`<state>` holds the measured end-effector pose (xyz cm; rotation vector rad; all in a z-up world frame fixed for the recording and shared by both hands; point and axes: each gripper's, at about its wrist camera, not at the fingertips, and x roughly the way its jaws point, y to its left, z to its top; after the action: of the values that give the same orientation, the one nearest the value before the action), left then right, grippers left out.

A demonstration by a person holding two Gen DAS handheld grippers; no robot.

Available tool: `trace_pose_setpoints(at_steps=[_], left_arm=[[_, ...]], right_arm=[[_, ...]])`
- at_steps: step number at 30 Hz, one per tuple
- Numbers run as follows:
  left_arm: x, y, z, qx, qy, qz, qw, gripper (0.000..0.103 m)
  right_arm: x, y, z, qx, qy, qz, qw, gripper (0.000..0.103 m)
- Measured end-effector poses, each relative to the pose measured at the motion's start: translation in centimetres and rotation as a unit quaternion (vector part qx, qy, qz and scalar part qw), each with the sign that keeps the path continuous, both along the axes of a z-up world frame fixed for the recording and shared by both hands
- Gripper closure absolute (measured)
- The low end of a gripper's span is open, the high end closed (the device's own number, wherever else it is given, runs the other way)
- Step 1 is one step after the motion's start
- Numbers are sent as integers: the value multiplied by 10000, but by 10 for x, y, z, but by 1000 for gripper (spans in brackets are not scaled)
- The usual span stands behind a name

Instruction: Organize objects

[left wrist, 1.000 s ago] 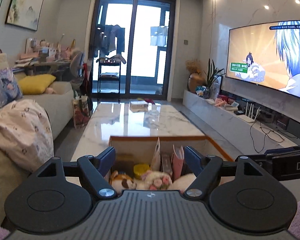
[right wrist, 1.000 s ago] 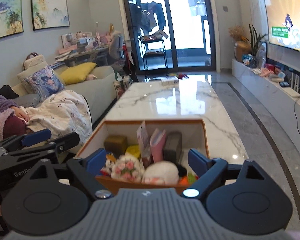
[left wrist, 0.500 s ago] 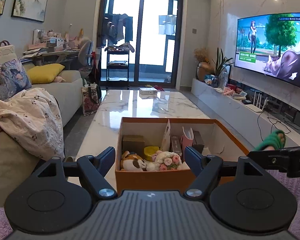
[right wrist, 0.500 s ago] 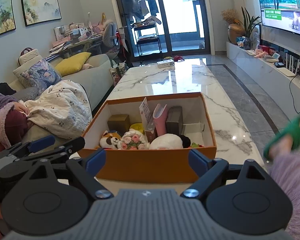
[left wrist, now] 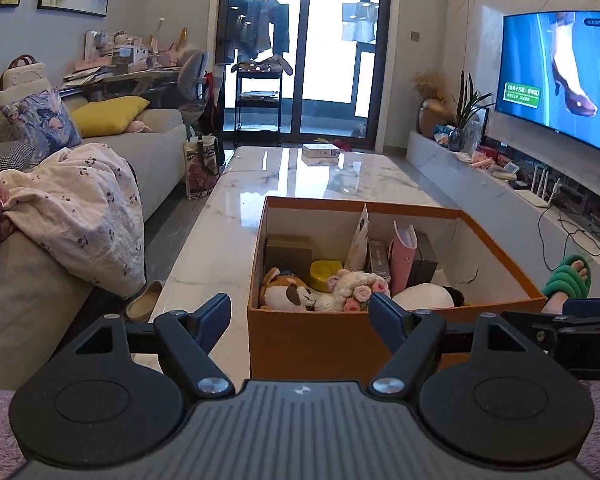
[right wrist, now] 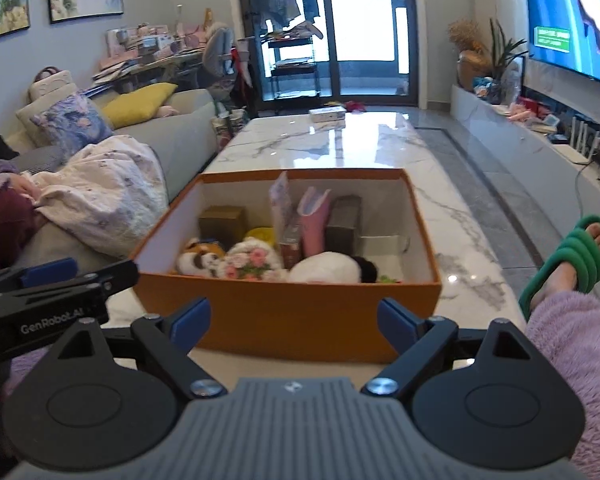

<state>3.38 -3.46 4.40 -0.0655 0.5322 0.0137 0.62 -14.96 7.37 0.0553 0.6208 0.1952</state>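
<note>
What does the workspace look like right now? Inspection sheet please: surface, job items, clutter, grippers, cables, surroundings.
Surface: glossy marble table, mostly bare.
Job's things: orange box at the near end, open, holding a plush dog, flower plush, yellow container, pink pouch, upright dark boxes and a white round item.
Clutter: small white box at the far end of the table.
Grippers: left gripper and right gripper both open, empty, short of the box's front wall.
Cables: black cable trailing from the TV bench.
Surroundings: sofa with blanket, TV on, green slipper on a foot at right.
</note>
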Motion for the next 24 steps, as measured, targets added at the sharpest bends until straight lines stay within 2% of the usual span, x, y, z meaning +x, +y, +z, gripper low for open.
trace_pose_setpoints(at_steps=[7, 12, 24], left_arm=[[13, -15, 3, 90, 63, -47, 9999, 14], [13, -18, -1, 143, 174, -114, 9997, 14], [13, -14, 1, 175, 254, -20, 9995, 14]], right_arm=[[9, -13, -1, 179, -196, -157, 9995, 12], [14, -10, -9, 281, -130, -127, 9994, 12], [16, 0, -11, 222, -149, -24, 9996, 12]])
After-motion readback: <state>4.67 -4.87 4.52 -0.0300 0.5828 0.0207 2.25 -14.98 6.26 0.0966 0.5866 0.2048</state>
